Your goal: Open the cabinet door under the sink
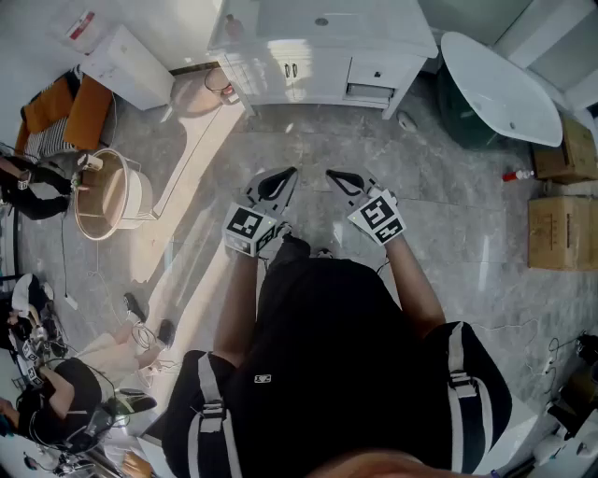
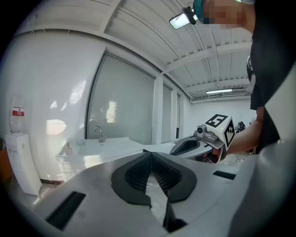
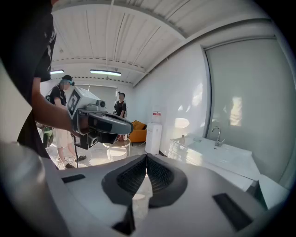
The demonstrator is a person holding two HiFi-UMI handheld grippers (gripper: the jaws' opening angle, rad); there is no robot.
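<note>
Task not started. Cabinet (image 1: 291,73) door under the sink (image 1: 322,21) looks closed, well ahead. Left gripper (image 1: 274,185) and right gripper (image 1: 346,179) both clenched, empty, nowhere near it.

I stand on a grey marble floor (image 1: 448,215). A white bathtub (image 1: 495,89) sits ahead right, cardboard boxes (image 1: 561,233) near it.

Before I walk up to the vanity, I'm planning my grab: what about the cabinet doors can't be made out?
Head view: the door handles are too small to show their shape.
Left gripper view: the cabinet front is washed out by glare, its lower part hidden behind the left gripper.
Right gripper view: the right gripper covers most of the front; mainly the sink top shows.
</note>
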